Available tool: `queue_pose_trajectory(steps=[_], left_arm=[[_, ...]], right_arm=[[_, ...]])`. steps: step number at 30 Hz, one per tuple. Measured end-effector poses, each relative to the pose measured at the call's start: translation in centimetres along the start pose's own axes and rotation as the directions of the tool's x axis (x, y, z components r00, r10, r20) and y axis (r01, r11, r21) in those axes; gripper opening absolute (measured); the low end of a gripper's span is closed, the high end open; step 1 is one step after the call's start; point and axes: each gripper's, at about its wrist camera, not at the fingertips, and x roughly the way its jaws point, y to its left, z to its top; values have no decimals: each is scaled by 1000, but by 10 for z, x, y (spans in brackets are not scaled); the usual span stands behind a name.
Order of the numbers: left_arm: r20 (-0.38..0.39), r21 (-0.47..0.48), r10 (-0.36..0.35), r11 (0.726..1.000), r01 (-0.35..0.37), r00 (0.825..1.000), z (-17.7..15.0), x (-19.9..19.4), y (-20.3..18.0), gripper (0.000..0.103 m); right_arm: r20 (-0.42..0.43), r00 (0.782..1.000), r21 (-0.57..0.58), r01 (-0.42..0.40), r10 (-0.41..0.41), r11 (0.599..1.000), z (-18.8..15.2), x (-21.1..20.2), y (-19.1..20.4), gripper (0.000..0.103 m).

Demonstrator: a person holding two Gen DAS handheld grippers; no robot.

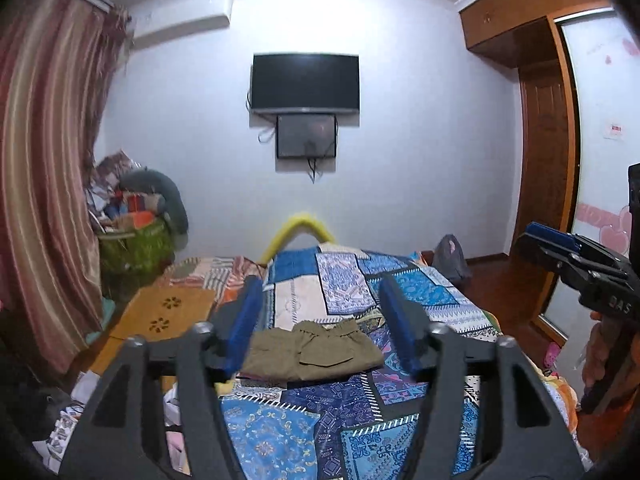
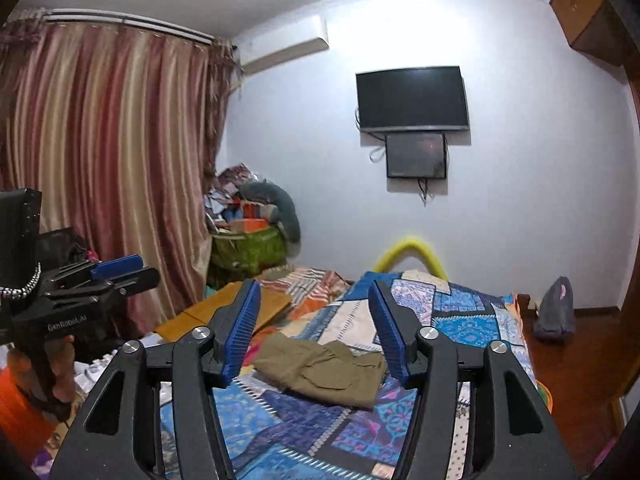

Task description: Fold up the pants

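Olive-green pants [image 1: 316, 350] lie folded on the patchwork bedspread [image 1: 420, 292], lower centre of frame.
Left hand-held gripper [image 1: 320, 324] and right hand-held gripper [image 2: 314, 330] both gape apart, holding nothing.

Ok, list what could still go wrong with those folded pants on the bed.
1. The olive pants lie folded but loose on the patchwork bedspread; the top layer may spring open, since neither the left gripper nor the right gripper holds it.
2. The fold looks uneven in the right wrist view, with a corner trailing, so it may need redoing.
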Motion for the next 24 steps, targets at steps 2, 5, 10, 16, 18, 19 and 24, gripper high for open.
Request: queue_pose_trajectory(steps=[2, 5, 10, 16, 18, 19, 24], left_arm=[[8, -2, -9, 1000, 9, 1000, -4, -12, -6, 78], [29, -25, -16, 1000, 17, 999, -9, -27, -10, 93], [58, -33, -13, 999, 15, 998, -19, -42, -14, 100], [57, -21, -10, 1000, 11, 998, -29, -47, -22, 103], [64, -14, -4, 1000, 5, 998, -32, -49, -24, 103], [66, -12, -3, 1000, 4, 998, -33, -49, -25, 103], [60, -19, -13, 1000, 14, 998, -35, -49, -26, 103]], right_arm=[[19, 1000, 8, 3, -4, 1000, -6, -7, 2, 77], [27, 1000, 14, 14, -15, 1000, -12, -14, 5, 81], [33, 999, 32, 39, -40, 999, -19, -25, 7, 90], [47, 997, 33, 64, -66, 997, -22, -31, 9, 103], [54, 995, 31, 81, -83, 996, -22, -30, 9, 103], [58, 994, 28, 91, -92, 995, -25, -32, 11, 103], [50, 994, 23, 101, -102, 995, -32, -35, 13, 103]])
